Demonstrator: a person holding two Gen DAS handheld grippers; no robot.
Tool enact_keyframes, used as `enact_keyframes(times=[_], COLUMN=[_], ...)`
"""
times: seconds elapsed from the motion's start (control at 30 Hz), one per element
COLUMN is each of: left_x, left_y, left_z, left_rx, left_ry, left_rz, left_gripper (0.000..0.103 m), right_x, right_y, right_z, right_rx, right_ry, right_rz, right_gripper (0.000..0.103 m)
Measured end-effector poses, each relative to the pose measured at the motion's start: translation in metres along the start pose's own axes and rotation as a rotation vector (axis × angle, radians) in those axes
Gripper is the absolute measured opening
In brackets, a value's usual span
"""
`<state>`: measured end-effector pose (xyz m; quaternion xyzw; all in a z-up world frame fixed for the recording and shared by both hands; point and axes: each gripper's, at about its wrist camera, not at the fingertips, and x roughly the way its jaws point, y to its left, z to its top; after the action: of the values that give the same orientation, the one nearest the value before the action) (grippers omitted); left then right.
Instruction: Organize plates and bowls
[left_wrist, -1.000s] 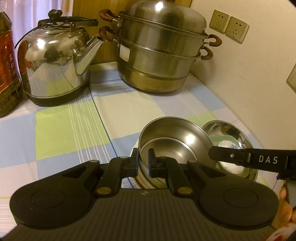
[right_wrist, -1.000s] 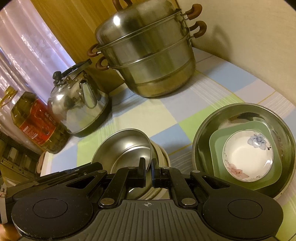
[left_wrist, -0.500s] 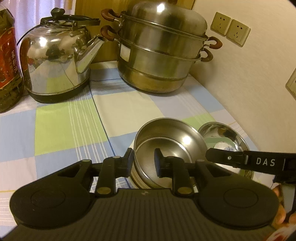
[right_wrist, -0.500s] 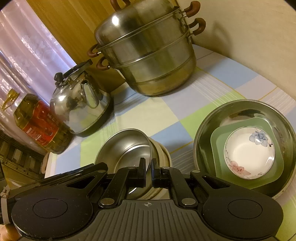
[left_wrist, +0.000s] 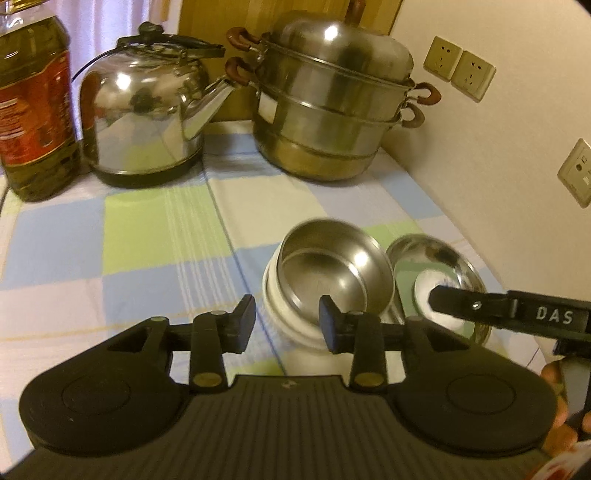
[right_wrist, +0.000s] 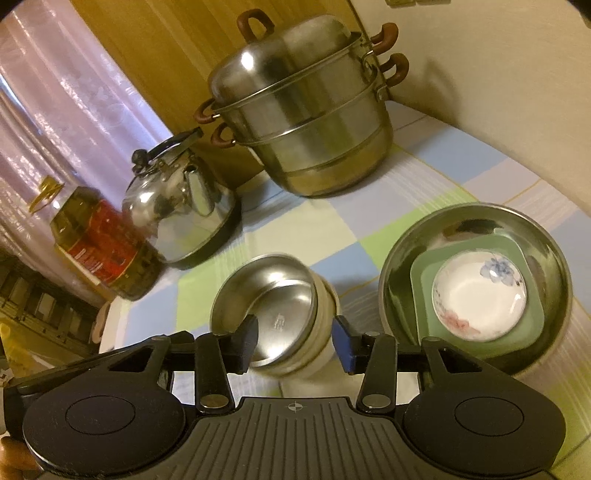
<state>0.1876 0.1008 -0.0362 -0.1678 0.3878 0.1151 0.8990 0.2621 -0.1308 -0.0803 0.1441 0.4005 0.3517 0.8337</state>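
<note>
A small steel bowl (left_wrist: 332, 266) (right_wrist: 269, 295) rests tilted inside a white bowl (left_wrist: 280, 314) (right_wrist: 325, 328) on the checked cloth. My left gripper (left_wrist: 288, 321) hovers just short of this stack. Its jaws are opening, with the white bowl's near rim in the gap and no pad pressing on it. My right gripper (right_wrist: 295, 341) is also opening, its pads off both bowls that show between them. Its finger (left_wrist: 480, 306) reaches in from the right in the left wrist view. To the right, a large steel bowl (right_wrist: 406, 251) (left_wrist: 436, 247) holds a green square plate (right_wrist: 424, 273) and a white floral dish (right_wrist: 480, 295).
At the back stand a steel kettle (left_wrist: 144, 122) (right_wrist: 177, 214), a tiered steamer pot (left_wrist: 332, 103) (right_wrist: 310, 122) and an oil bottle (left_wrist: 33, 110) (right_wrist: 99, 247). A wall with sockets (left_wrist: 458, 70) runs along the right. Bare checked cloth (left_wrist: 155, 240) lies left of the bowls.
Both grippers were shut at the steel bowl's near rim; their jaws have parted and both have drawn back and up. The steel bowl stays tilted in the white bowl.
</note>
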Motion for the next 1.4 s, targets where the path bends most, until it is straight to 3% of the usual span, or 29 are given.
enact_keyframes(times=[0.17,0.27,0.33,0.43,0.83,1.4], left_x=[-0.023,-0.036,-0.044,-0.053,-0.073,-0.085], left_y=[0.000,-0.003,-0.005,-0.010,-0.036,-0.073], left_z=[-0.023,-0.037,-0.048,-0.064,-0.118,-0.147], left_rx=[-0.006,-0.009,-0.011,-0.013,-0.017,-0.021], left_ry=[0.023,0.040,0.053,0.070,0.141,0.133], left_rz=[0.016,0.024,0.034,0.043,0.077,0.102], left_gripper=[0.034,0.034,0.034,0.034,0.034,0.034], right_x=[-0.023,-0.035,-0.042,-0.053,-0.080,-0.103], right_y=[-0.002,-0.003,-0.005,-0.007,-0.028,-0.055], right_z=[-0.019,-0.032,-0.042,-0.056,-0.098,-0.121], right_rx=[-0.010,-0.012,-0.022,-0.040,-0.090,-0.120], right_ry=[0.017,0.038,0.057,0.082,0.190,0.249], right_rz=[0.019,0.026,0.024,0.023,-0.014,-0.034], right_gripper=[0.050,0.056,0.065,0.068,0.070,0.071])
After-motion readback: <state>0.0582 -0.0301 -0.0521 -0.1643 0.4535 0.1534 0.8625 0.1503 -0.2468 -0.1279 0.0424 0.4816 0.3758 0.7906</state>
